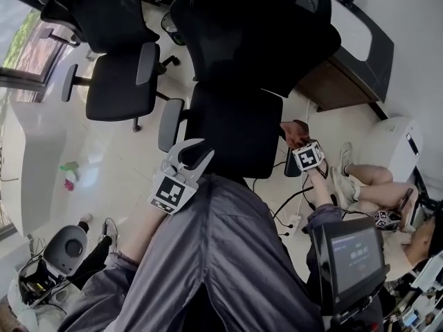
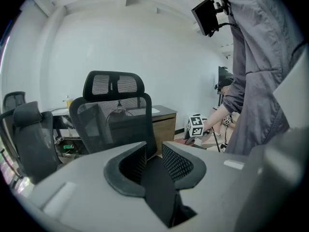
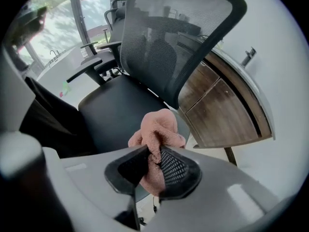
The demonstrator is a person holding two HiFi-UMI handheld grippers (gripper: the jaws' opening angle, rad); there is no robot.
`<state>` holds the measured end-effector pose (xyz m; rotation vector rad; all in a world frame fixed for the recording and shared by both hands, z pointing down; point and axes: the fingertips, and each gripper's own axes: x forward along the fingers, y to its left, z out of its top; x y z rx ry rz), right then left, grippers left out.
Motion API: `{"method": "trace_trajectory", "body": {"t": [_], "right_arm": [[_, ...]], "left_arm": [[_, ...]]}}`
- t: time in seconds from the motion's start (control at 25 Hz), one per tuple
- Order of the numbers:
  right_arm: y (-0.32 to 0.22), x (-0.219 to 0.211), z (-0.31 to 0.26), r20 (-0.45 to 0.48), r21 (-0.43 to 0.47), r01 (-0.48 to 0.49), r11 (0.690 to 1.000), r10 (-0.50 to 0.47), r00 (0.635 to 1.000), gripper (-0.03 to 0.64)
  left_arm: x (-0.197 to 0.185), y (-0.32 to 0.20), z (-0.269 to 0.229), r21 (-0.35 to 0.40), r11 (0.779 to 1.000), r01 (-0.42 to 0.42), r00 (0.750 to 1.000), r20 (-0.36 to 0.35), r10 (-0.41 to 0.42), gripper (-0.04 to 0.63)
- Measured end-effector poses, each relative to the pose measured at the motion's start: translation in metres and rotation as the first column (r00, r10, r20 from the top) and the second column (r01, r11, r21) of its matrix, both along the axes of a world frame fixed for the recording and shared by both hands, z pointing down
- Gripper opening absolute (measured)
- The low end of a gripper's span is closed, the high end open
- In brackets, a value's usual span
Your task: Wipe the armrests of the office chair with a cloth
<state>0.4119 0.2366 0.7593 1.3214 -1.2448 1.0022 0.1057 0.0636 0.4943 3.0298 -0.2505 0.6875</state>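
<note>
From the head view, the black office chair (image 1: 235, 109) stands straight ahead with its back towards the wooden desk (image 1: 342, 75). The left gripper (image 1: 196, 151) is at the seat's front left corner, just below the grey left armrest (image 1: 169, 124). The right gripper (image 1: 297, 142) points steeply down at the seat's right edge with a pinkish cloth (image 1: 293, 133) bunched at its tip. A second black chair (image 1: 121, 81) stands well apart to the left on the pale floor (image 1: 41, 144). In the left gripper view, the jaws are spread with nothing between the pads. Beyond them the office chair's mesh back and headrest rise against the white wall, and the person's grey sleeve (image 2: 263, 57) fills the right side. In the right gripper view, the jaws pinch the cloth firmly between the pads. A fold of it puffs out above the fingertips and the rest hangs below. The cloth sits over the right edge of the seat, in front of the mesh backrest, with the desk's wood panel to the right. Whether the cloth touches the right armrest cannot be told.
</note>
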Motion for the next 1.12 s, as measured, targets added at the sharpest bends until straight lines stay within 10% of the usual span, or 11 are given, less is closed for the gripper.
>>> {"method": "trace_trajectory", "body": {"t": [0.56,0.76,1.12], "right_arm": [[0.06,-0.1,-0.012,0.131,-0.079,0.055,0.995,-0.044,0.99,0.061],[-0.046,-0.183,-0.048,0.158,0.113,0.168,0.979,-0.185,0.97,0.061],[-0.29,-0.395,-0.084,0.145,0.303,0.409,0.861,-0.465,0.873,0.061]], "left_arm": [[-0.066,-0.017,-0.002,-0.024,0.995,0.101,0.994,-0.039,-0.101,0.117],[-0.13,-0.031,-0.002,-0.018,0.994,0.111,0.992,-0.057,-0.112,0.117],[-0.289,-0.086,-0.018,-0.028,0.98,0.199,0.978,-0.057,-0.2,0.117]]}}
